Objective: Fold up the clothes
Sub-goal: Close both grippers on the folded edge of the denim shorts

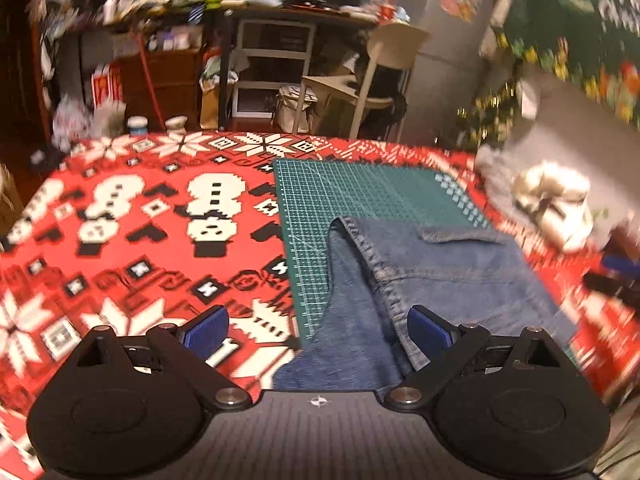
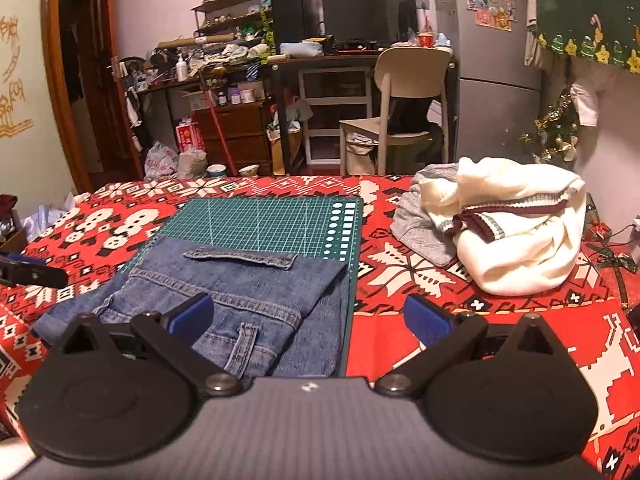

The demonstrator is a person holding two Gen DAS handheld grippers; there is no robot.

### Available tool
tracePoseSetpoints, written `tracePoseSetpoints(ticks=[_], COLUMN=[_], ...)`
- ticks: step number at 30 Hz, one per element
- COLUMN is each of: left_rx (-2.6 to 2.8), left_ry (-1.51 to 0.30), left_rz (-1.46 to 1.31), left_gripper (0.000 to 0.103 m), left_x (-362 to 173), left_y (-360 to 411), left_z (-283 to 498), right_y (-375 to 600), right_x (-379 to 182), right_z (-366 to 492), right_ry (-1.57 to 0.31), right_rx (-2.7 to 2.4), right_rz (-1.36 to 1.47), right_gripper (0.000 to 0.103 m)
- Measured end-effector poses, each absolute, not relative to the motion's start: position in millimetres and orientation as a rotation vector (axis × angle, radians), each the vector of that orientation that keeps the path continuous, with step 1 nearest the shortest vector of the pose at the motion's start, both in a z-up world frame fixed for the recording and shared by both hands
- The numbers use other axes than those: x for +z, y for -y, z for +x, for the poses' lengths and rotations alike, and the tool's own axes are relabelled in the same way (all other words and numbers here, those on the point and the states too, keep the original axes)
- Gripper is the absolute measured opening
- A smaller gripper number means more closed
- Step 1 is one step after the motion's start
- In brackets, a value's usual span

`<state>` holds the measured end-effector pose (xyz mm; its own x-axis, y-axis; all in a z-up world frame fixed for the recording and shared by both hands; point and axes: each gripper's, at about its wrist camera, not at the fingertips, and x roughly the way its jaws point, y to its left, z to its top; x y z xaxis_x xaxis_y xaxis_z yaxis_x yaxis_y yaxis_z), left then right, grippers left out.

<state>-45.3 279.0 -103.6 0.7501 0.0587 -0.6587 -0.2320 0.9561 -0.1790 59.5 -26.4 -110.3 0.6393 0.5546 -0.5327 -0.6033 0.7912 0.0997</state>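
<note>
We see folded jeans [image 2: 240, 292] lying on the green mat [image 2: 264, 220], which sits on the red patterned cloth [image 2: 460, 320] over the counter. Our right claw [image 2: 308, 320] stands spread wide above the jeans' right edge, pinching nothing. Our left claw [image 1: 318, 332] is spread too, over the jeans' left edge, also empty. A white sweater [image 2: 516, 232] and grey garment [image 2: 420, 224] lie heaped to the right.
</note>
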Motion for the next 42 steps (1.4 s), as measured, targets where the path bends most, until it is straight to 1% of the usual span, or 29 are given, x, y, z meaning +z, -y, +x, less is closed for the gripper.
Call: tracePoseSetpoints(ticks=[4,8,13,14,15,16,17,18,19,20,22,24,26,29,33,42], left_rx=[0.166,0.173,0.171,0.172,0.172,0.171,0.167,0.157,0.146,0.138,0.131,0.124,0.119,0.113,0.112,0.108], left_ry=[-0.718,-0.752,-0.774,-0.777,-0.78,-0.782,-0.787,-0.794,-0.802,-0.809,-0.817,-0.825,-0.833,-0.849,-0.868,-0.87], left_rz=[-0.244,-0.237,-0.261,-0.258,-0.254,-0.249,-0.247,-0.248,-0.253,-0.263,-0.273,-0.283,-0.289,-0.305,-0.331,-0.368], left_gripper=[0.096,0.091,0.09,0.09,0.09,0.089,0.079,0.074,0.066,0.064,0.063,0.059,0.058,0.055,0.055,0.055], left_x=[-104,-108,-112,-113,-113,-114,-114,-115,-115,-116,-116,-117,-119,-122,-128,-133], left_y=[-277,-276,-282,-283,-283,-284,-284,-285,-286,-287,-289,-291,-293,-295,-298,-304], left_z=[-44,-44,-51,-52,-53,-54,-54,-54,-54,-54,-54,-53,-52,-49,-47,-47], right_y=[28,29,26,25,25,25,24,24,23,23,22,21,20,14,10,7], right_x=[-112,-112,-117,-118,-120,-122,-124,-126,-128,-131,-135,-139,-143,-150,-161,-167], right_z=[70,72,74,75,76,77,78,79,80,81,85,91,97,108,120,126], right_ry=[-0.641,-0.632,-0.672,-0.681,-0.687,-0.692,-0.697,-0.703,-0.709,-0.715,-0.73,-0.749,-0.767,-0.796,-0.825,-0.83], right_rx=[0.656,0.657,0.693,0.701,0.717,0.733,0.735,0.735,0.735,0.725,0.712,0.704,0.697,0.667,0.644,0.63], right_rz=[-0.027,-0.041,-0.037,-0.035,-0.029,-0.022,-0.02,-0.022,-0.025,-0.034,-0.038,-0.025,-0.012,-0.019,-0.004,0.047], right_gripper=[0.102,0.101,0.097,0.095,0.082,0.073,0.056,0.045,0.043,0.043,0.037,0.028,0.025,0.025,0.028,0.029])
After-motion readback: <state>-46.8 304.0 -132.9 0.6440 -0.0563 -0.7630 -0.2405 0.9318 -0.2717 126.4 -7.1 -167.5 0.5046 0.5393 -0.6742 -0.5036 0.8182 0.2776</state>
